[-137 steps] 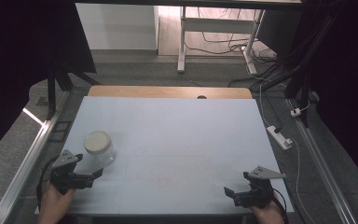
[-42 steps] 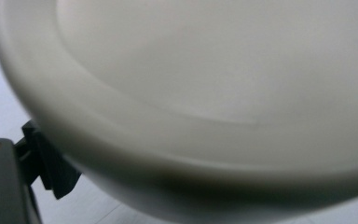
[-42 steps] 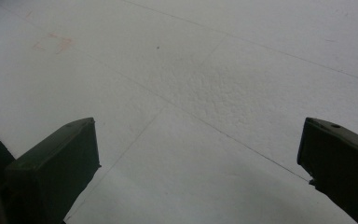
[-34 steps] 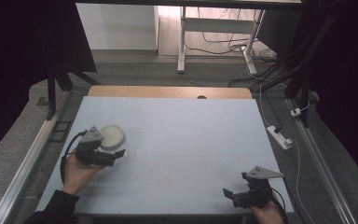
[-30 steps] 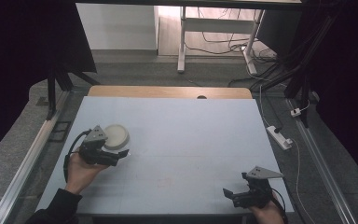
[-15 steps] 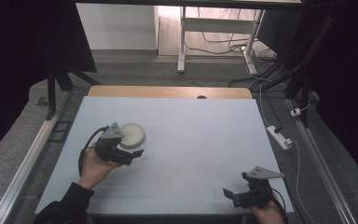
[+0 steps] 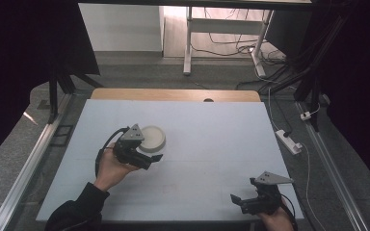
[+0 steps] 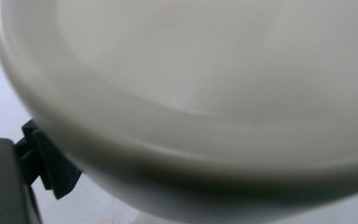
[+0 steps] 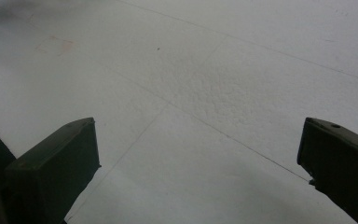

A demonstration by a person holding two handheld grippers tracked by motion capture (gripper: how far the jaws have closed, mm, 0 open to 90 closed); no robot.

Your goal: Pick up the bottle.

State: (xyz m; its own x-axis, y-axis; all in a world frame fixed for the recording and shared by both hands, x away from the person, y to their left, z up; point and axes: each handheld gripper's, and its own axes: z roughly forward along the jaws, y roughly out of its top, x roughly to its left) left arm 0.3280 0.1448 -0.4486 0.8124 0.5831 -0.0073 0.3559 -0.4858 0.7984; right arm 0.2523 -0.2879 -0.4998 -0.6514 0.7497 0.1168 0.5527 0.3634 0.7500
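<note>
- Left gripper (image 7: 147, 153): held in the person's left hand (image 7: 110, 168) over the left-centre of the table (image 7: 212, 130). Its jaws are clamped on the near rim of a white bowl (image 7: 151, 138); in the left gripper view the bowl (image 8: 205, 93) sits hard against the camera, with one black jaw visible at the lower left beneath the rim.
- White bowl: round and shallow, opening upward, left of the table's centre. The pictures do not settle whether its base touches the surface or is lifted off it.
- Right gripper (image 7: 243, 202): held at the near right corner of the table, low over the surface, well apart from the bowl. In the right gripper view (image 9: 200, 158) the two jaws stand wide apart with only bare, lightly textured tabletop between them.
- Table: pale blue-white top with a wooden strip along the far edge.
- Floor to the right of the table: a white power strip (image 7: 287, 141) with its cable.
</note>
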